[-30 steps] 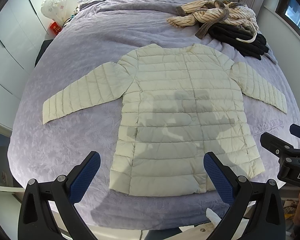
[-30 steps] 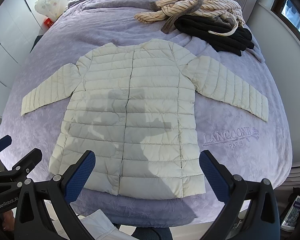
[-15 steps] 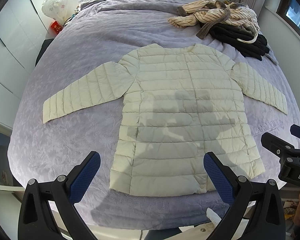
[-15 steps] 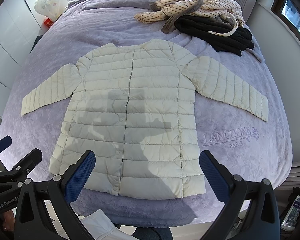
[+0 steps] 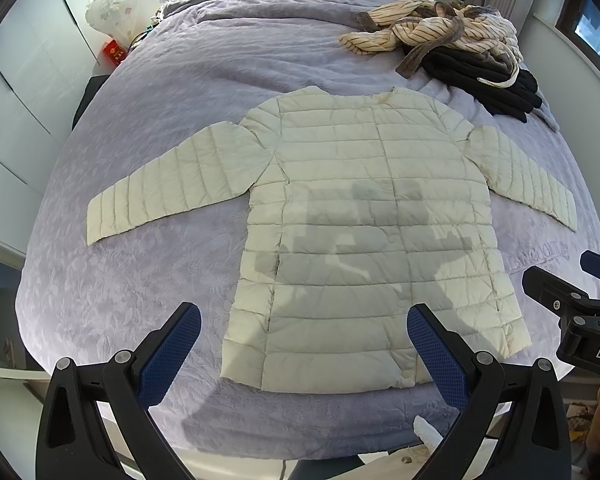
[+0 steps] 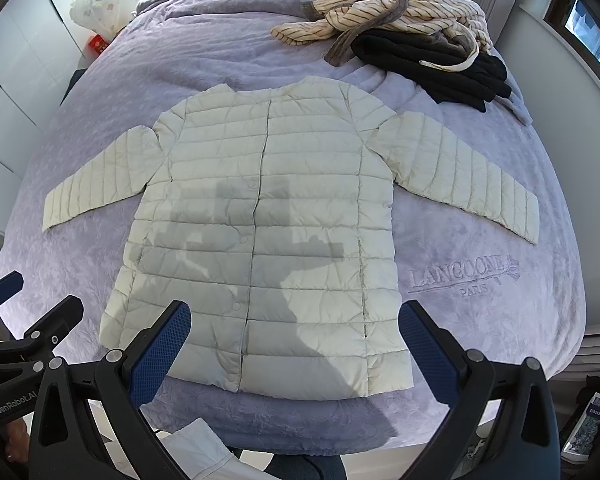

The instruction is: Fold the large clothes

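Observation:
A cream quilted puffer jacket (image 5: 364,216) (image 6: 276,208) lies flat, front up and snapped closed, on a lavender bedspread (image 5: 172,280) (image 6: 480,280). Both sleeves are spread out to the sides, the hem toward me. My left gripper (image 5: 304,332) hovers open above the hem near the foot of the bed, holding nothing. My right gripper (image 6: 294,328) also hovers open above the hem, empty. The right gripper's body shows at the right edge of the left wrist view; the left one shows at the lower left of the right wrist view.
A heap of striped beige clothes (image 5: 432,28) (image 6: 380,12) and black clothes (image 5: 484,76) (image 6: 436,64) lies at the far right of the bed. Pillows sit at the headboard. A white bag (image 5: 112,0) stands on the floor at the far left. White cupboards line the left wall.

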The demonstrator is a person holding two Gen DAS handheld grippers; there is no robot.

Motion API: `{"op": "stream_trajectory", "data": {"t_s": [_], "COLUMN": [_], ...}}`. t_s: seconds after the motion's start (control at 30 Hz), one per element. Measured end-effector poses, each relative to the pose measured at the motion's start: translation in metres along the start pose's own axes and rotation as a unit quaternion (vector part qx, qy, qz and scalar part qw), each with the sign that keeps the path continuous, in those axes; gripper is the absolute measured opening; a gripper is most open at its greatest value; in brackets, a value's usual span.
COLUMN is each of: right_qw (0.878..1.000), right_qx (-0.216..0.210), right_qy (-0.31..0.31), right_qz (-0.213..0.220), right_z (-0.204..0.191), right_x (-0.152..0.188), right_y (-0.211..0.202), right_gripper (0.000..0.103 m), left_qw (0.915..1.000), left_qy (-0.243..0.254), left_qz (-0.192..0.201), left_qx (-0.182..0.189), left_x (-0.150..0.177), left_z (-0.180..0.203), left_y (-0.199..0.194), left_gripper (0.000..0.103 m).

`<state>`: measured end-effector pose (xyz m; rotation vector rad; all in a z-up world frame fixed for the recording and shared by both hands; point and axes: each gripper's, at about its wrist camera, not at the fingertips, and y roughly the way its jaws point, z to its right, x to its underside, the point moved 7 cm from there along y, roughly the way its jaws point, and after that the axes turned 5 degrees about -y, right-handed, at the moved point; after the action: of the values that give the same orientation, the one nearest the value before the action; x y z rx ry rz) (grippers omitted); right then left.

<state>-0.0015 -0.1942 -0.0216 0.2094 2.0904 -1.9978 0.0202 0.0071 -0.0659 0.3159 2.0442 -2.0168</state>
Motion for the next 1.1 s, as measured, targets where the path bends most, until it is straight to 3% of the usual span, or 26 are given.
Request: {"op": "stream_trajectory", "data": {"t_s": [1.1], "right_qw": [1.000], "right_qx": [0.000], "right_qy": [-0.001], "right_qz": [-0.001], "right_z": [0.0006], "right_x": [-0.0003], "right_y": [0.0012], "right_gripper": [0.103], "left_qw": [0.9996], "left_qy": [-0.002], "left_qz": [-0.028], "left_qx": [0.004], "left_x": [0.0026], "left_z": [-0.0017], "left_y": [0.0023], "left_gripper": [0.103]}}
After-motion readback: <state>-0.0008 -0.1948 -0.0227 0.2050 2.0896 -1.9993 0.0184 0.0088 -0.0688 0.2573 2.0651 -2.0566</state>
